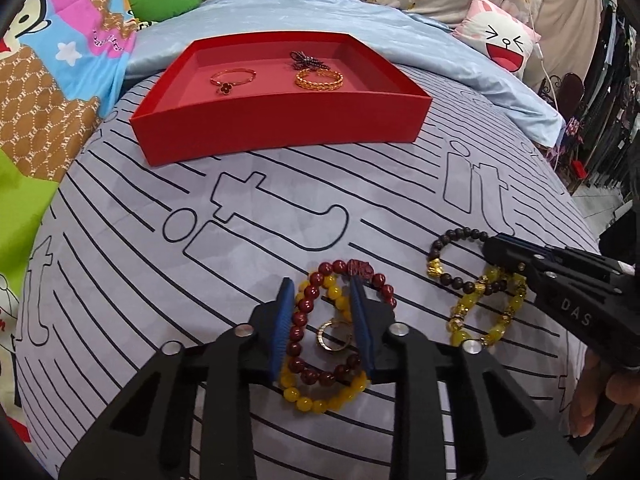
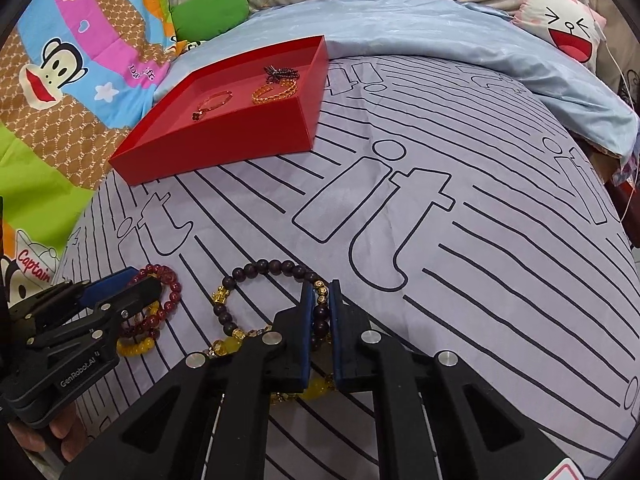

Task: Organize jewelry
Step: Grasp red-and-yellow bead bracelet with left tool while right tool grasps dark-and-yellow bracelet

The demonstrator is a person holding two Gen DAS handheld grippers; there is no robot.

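On the bed (image 1: 120, 208), going from left to right, the red tray (image 1: 280, 128) lies far from both tools, near the blue pillow (image 1: 460, 68); its long axis runs across the left wrist view, and its open side faces up. Three pieces are already inside it: a thin gold bangle with a dark clover (image 1: 232, 79), a gold chain bracelet (image 1: 319, 79) and a small dark beaded piece (image 1: 306, 60) just behind it; so I judge that part of the task is done.

Still outside the tray lie the dark red bead bracelet (image 1: 304, 320), the yellow bead bracelet (image 1: 320, 398) overlapping it, and a gold ring (image 1: 334, 336) inside their loops; the left tool (image 1: 323, 316) is low over this heap with its jaws half open around the beads, not yet closed on anything.

More to the right is the dark brown bead bracelet (image 2: 264, 276), crossing a yellow crystal bracelet (image 1: 486, 312); the right tool (image 2: 321, 320) has its jaws narrow, with the brown beads between the pads; it seems to pinch this strand, which still lies flat on the bed.

So five pieces remain to carry, as I estimate.
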